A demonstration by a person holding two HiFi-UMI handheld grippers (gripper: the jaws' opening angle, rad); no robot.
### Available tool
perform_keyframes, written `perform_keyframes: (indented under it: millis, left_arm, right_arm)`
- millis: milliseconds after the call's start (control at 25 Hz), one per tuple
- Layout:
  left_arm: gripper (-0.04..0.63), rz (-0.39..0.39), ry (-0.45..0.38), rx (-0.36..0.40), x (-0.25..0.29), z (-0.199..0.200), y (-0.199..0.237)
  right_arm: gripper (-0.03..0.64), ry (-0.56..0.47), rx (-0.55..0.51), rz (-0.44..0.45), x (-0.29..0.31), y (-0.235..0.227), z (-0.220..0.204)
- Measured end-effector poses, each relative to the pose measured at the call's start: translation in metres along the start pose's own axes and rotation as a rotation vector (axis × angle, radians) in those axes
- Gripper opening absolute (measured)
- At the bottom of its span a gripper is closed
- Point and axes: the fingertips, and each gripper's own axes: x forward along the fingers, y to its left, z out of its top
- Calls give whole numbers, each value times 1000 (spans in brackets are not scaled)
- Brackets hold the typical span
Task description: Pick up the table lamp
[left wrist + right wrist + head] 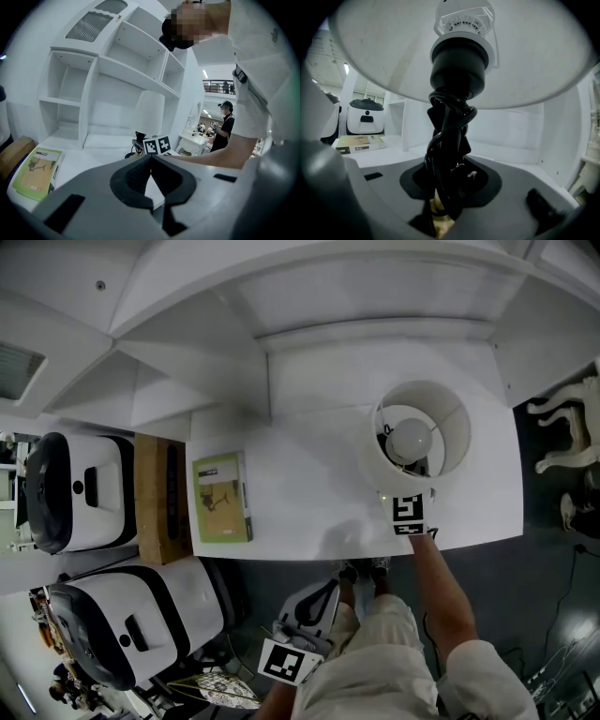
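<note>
- Two tools in view, one per hand; we find the right tool (449, 183) out over the tabletop (309, 512), and the left tool (151, 161) held back off its near edge, by the person's legs
- Right tool has its jaws closed part way onto the table lamp (459, 70) at its stem; we see the dark pads hugging the stem from both sides, low down under the shade (452, 427)
- Black cord (449, 123) is wound round that stem, so the pads press on cord and stem together
- Table lamp stands upright toward the right end of the tabletop, near the front edge; in the head view we look straight down into the white shade at the bulb (411, 439)
- We cannot tell whether the lamp's base is resting on the tabletop or off it
- Left tool: jaw tips meet, nothing between them, so it holds nothing; it points toward the lamp and the marker cube (408, 515) on the right tool
- Green book (222, 497) lies flat on the left part of the tabletop, well apart from the lamp
- White shelf unit (117, 79) rises behind the tabletop
- Brown box (155, 498) sits just left of the tabletop, beside the book; we note two white machines (80, 493) with black trim beyond it
- Person's bare forearm (441, 582) runs from the lower edge of the head view up to the right tool
</note>
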Motion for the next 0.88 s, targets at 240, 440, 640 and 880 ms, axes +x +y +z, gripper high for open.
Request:
perform_keyframes:
  millis: [240, 440, 640, 880]
  left_arm:
    - [11, 12, -29, 3, -3, 3, 2]
    - [11, 15, -49, -2, -4, 8, 2]
    - [11, 1, -68, 18, -7, 14, -4]
    - [11, -5, -130, 26, -14, 36, -15]
  right_arm:
    - [118, 11, -5, 12, -11, 3, 1]
    - [112, 17, 20, 36, -21, 6, 7]
    - [112, 18, 11, 72, -38, 11, 27]
    - [112, 15, 17, 104, -64, 13, 57]
